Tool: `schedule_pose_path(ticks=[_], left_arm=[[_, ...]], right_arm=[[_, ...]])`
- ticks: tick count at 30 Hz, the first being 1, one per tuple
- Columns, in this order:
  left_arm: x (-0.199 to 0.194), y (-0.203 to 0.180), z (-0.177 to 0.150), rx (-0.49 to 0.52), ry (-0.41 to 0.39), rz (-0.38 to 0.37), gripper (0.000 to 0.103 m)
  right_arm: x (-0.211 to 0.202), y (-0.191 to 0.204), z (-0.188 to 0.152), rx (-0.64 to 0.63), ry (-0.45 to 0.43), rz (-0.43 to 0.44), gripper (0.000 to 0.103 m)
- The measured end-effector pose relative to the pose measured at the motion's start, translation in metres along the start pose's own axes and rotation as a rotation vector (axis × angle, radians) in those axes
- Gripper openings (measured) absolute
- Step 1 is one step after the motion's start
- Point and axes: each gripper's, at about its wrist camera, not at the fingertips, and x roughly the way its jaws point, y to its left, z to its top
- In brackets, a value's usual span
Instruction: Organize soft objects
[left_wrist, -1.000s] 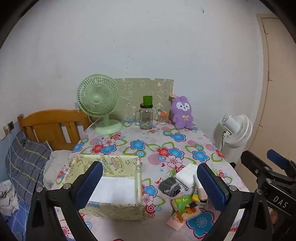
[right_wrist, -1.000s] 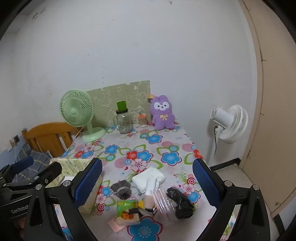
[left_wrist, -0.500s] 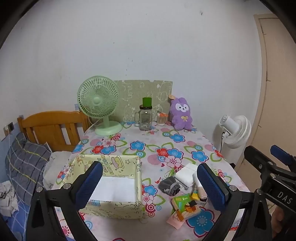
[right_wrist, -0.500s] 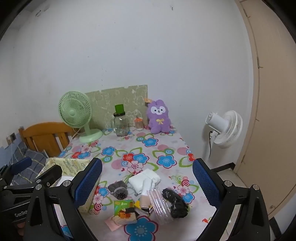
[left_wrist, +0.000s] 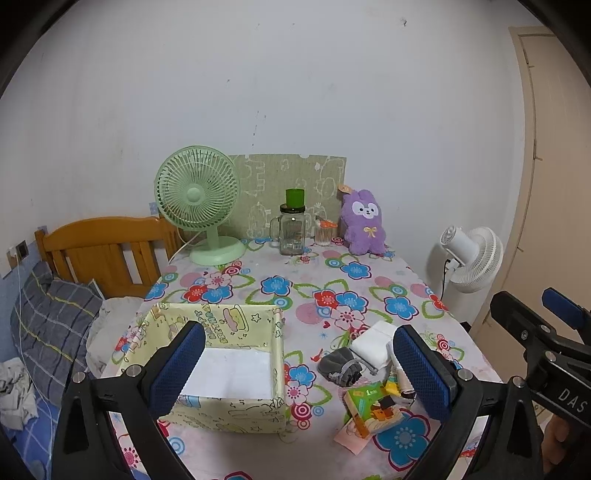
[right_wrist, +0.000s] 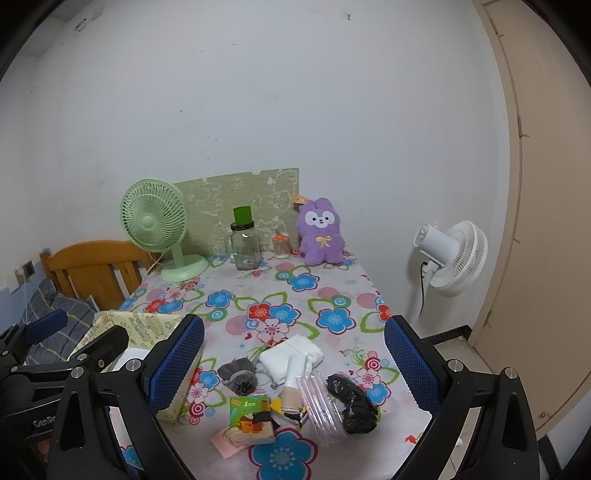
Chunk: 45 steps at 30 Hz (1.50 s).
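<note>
A yellow patterned fabric box (left_wrist: 221, 369) stands open at the table's front left, white inside; its corner shows in the right wrist view (right_wrist: 140, 325). Right of it lie a grey pouch (left_wrist: 340, 367) (right_wrist: 238, 374), a folded white cloth (left_wrist: 373, 341) (right_wrist: 290, 356) and a crumpled black soft item (right_wrist: 354, 402). A purple plush rabbit (left_wrist: 364, 221) (right_wrist: 321, 232) sits at the back. My left gripper (left_wrist: 299, 373) is open and empty above the box. My right gripper (right_wrist: 293, 367) is open and empty above the pile.
A green fan (left_wrist: 199, 206), a glass jar with a green cup (left_wrist: 293, 229) and a small glass (left_wrist: 325, 234) stand at the back. A colourful card box (right_wrist: 251, 417), a tube (right_wrist: 291, 387) and a clear case (right_wrist: 321, 410) lie among the pile. A white floor fan (right_wrist: 454, 258) stands right.
Both grippers have drawn back and risen slightly, so the table sits a little lower and farther in both views. Nothing on the table has moved.
</note>
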Motion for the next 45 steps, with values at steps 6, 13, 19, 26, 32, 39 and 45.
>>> schedule_pose_path(ticks=[6,13,19,26,32,39,45], left_arm=[[0.001,-0.001,0.000,0.003,-0.002,0.007,0.102],[-0.002,-0.003,-0.003,0.008,-0.018,0.014,0.102],[-0.006,-0.002,-0.004,0.013,-0.042,0.027,0.103],[-0.006,0.000,-0.002,-0.004,-0.038,0.029,0.103],[-0.007,0.001,-0.002,-0.008,-0.033,0.030,0.103],[-0.008,-0.003,-0.003,0.006,-0.029,0.042,0.103],[-0.008,-0.004,-0.003,0.003,-0.017,0.037,0.103]], right_arm=[[0.000,0.000,-0.001,0.000,-0.003,-0.001,0.099],[0.000,0.000,-0.001,0.001,-0.003,0.001,0.099],[-0.001,0.002,-0.003,-0.001,-0.005,0.001,0.099],[-0.006,0.010,-0.007,-0.040,-0.020,0.007,0.099],[-0.005,0.009,-0.007,-0.031,-0.019,0.020,0.099],[-0.006,0.006,-0.007,-0.017,-0.022,0.030,0.099],[-0.006,0.003,-0.007,-0.004,-0.017,0.030,0.099]])
